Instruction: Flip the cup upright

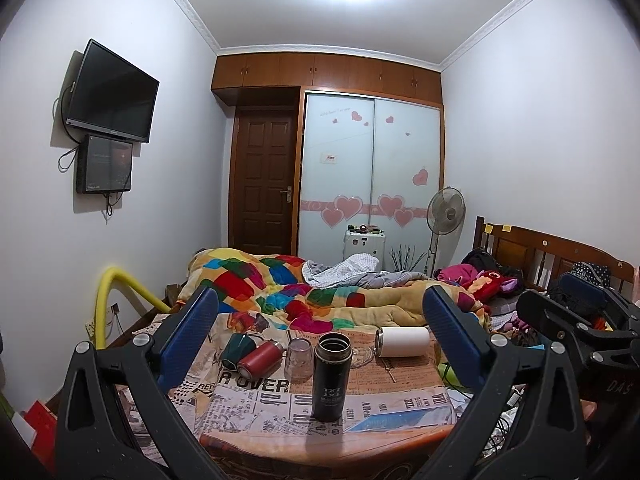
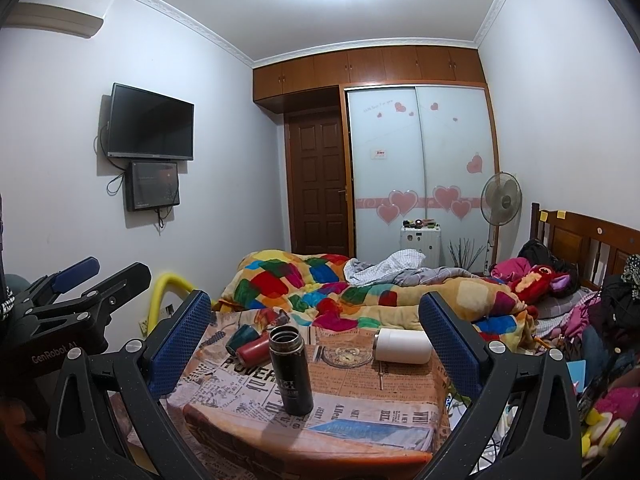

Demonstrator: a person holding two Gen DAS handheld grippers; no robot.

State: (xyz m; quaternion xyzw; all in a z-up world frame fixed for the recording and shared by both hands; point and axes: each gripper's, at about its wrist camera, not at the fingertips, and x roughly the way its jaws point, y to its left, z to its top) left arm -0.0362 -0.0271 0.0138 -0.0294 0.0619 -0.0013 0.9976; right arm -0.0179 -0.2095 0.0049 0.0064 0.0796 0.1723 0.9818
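A black flask (image 1: 331,376) stands upright and open-topped on the newspaper-print table (image 1: 384,404); it also shows in the right wrist view (image 2: 290,370). Behind it a clear glass (image 1: 299,359) stands mouth down. A white cup (image 1: 402,341) (image 2: 403,345), a red flask (image 1: 260,357) (image 2: 253,349) and a green cup (image 1: 237,347) (image 2: 243,337) lie on their sides. My left gripper (image 1: 320,340) is open and empty, short of the table. My right gripper (image 2: 316,340) is open and empty too, and it shows at the right of the left wrist view (image 1: 568,304).
A glass ashtray (image 2: 347,356) sits mid-table beside the white cup. A bed with a colourful quilt (image 1: 320,292) lies behind the table. A standing fan (image 1: 445,210), a wardrobe and a door are at the far wall. Clutter lies right of the table.
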